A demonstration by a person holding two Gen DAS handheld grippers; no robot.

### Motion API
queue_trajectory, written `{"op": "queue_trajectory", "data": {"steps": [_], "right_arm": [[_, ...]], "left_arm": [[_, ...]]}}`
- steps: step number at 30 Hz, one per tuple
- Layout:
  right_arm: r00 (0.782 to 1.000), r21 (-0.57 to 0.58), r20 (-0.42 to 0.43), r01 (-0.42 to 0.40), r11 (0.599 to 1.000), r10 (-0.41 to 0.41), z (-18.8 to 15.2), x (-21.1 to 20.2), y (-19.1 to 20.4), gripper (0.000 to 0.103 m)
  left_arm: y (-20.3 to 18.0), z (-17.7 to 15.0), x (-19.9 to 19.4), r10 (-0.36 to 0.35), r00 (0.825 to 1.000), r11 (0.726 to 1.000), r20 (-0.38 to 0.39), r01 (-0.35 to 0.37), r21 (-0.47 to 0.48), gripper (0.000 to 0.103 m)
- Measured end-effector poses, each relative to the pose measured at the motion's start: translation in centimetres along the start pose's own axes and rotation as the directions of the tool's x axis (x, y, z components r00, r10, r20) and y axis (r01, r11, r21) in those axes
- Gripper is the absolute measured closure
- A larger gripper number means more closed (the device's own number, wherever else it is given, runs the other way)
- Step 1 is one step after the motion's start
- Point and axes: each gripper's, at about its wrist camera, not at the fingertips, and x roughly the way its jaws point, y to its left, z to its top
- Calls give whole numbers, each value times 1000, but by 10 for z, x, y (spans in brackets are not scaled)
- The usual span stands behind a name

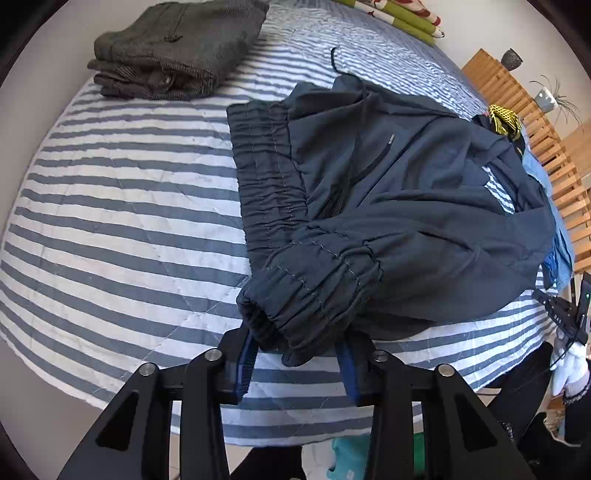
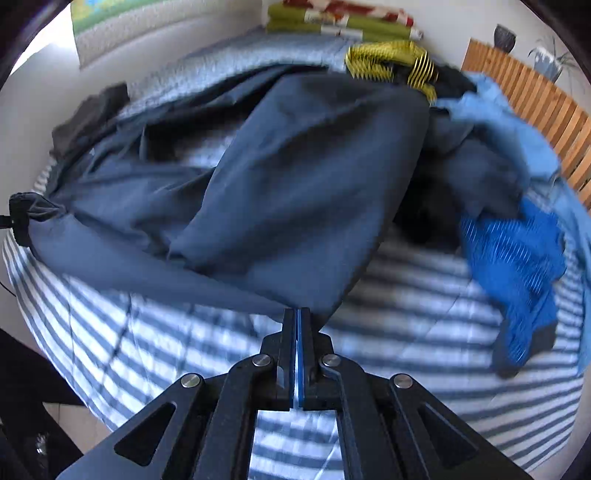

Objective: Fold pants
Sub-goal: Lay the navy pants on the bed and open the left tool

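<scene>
Pants [image 1: 388, 206], dark navy, lie bunched on the striped bed [image 1: 122, 206], toward its right half in the left wrist view. Their elastic waistband [image 1: 269, 184] faces left, and a gathered part of it curls down to the left gripper [image 1: 299, 354]. That gripper's jaws stand apart with the bunched band sitting between the blue pads [image 1: 247, 354]; whether they press the cloth cannot be told.

The right wrist view is blurred. It shows a broad fold of the pants [image 2: 288, 184] rising from the right gripper [image 2: 297, 321], whose jaws are nearly together and pinch the cloth's lower edge. At the left rim of that view, a dark clamp on the far corner of the pants seems to be the other gripper.

Only the left view shows the zip pocket [image 1: 373, 158], the drawstring [image 1: 334, 59] and a neat folded olive stack [image 1: 177, 48] at the bed's far left corner. Only the right view shows clearly the heap to the right of the pants: a light blue garment [image 2: 509, 125], a bright blue striped one [image 2: 517, 266] and a yellow mesh piece [image 2: 391, 62].

A gloved hand [image 1: 569, 365] shows at the right edge of the left view.

Bare striped cover spreads left of the waistband and along the near edge. A slatted wooden rack [image 1: 528, 122] lines the right side, with folded green bedding [image 2: 340, 22] at the far end.
</scene>
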Motion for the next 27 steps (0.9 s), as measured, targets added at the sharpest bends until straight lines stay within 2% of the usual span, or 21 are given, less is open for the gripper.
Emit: {"op": "queue_trajectory", "data": {"steps": [3, 6, 9, 10, 13, 17, 19, 21, 23, 25, 27], "right_arm": [[998, -8, 23, 64, 998, -64, -3, -16, -2, 102], [995, -7, 89, 54, 999, -53, 10, -44, -4, 98], [986, -44, 168, 32, 999, -24, 30, -66, 8, 73], [983, -67, 185, 18, 998, -6, 37, -66, 13, 60], [977, -159, 213, 8, 987, 27, 55, -53, 48, 59], [981, -218, 171, -57, 974, 95, 68, -9, 95, 62], [987, -232, 102, -96, 968, 122, 67, 14, 117, 68], [991, -276, 29, -118, 954, 131, 55, 29, 132, 74], [988, -314, -34, -155, 937, 152, 40, 33, 139, 74], [973, -349, -107, -230, 908, 205, 21, 28, 139, 74], [948, -375, -184, -311, 873, 258, 4, 20, 134, 74]], "left_arm": [[5, -2, -27, 15, 999, 1000, 48, -15, 11, 48], [10, -7, -51, 11, 996, 1000, 92, -11, 3, 44], [15, -16, -61, 13, 994, 1000, 106, -11, -17, 41], [22, -15, -62, 9, 993, 999, 118, -4, -44, 41], [27, -4, -58, -12, 986, 991, 165, 34, -129, 41], [33, 21, -58, -4, 963, 983, 269, 54, -178, 41], [29, 32, -47, 1, 971, 984, 240, 41, -171, 40], [16, 36, -25, -32, 991, 992, 128, 47, -115, 40], [1, 22, -10, -125, 992, 991, 26, 126, -45, 40], [-15, -1, -11, -114, 993, 993, -13, 114, 43, 40], [-20, -14, -21, -136, 991, 988, -18, 137, 67, 40]]}}
